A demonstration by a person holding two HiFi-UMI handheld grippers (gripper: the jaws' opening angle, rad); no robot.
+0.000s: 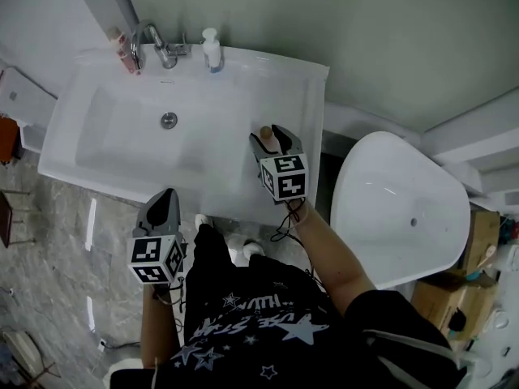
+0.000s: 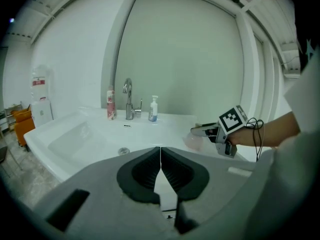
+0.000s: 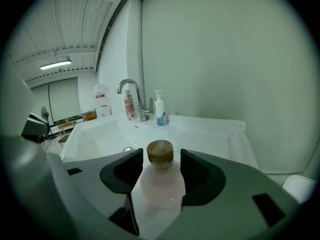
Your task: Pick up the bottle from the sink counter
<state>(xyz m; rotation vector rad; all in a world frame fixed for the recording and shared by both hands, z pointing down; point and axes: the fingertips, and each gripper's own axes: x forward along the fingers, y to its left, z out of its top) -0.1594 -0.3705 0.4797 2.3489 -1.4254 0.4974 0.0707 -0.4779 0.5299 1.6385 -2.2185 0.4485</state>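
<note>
A small round pale-pink bottle point(image 3: 161, 181) with a brown cork top point(image 1: 266, 133) stands upright on the white sink counter point(image 1: 304, 96), at its right front. My right gripper point(image 1: 271, 137) is around it, one jaw on each side point(image 3: 161, 159). The pads sit close to the bottle's body, and narrow gaps show beside the cork. From the left gripper view the bottle point(image 2: 194, 141) shows under the right gripper's jaws. My left gripper point(image 1: 166, 198) hangs in front of the basin's near edge. Its pads are together with nothing between them point(image 2: 160, 153).
At the back of the basin stand a chrome faucet point(image 1: 158, 43), a white and blue soap dispenser point(image 1: 212, 51) and a pink tube point(image 1: 124, 51). The drain point(image 1: 169, 120) sits mid-basin. A white toilet point(image 1: 397, 209) is right of the counter.
</note>
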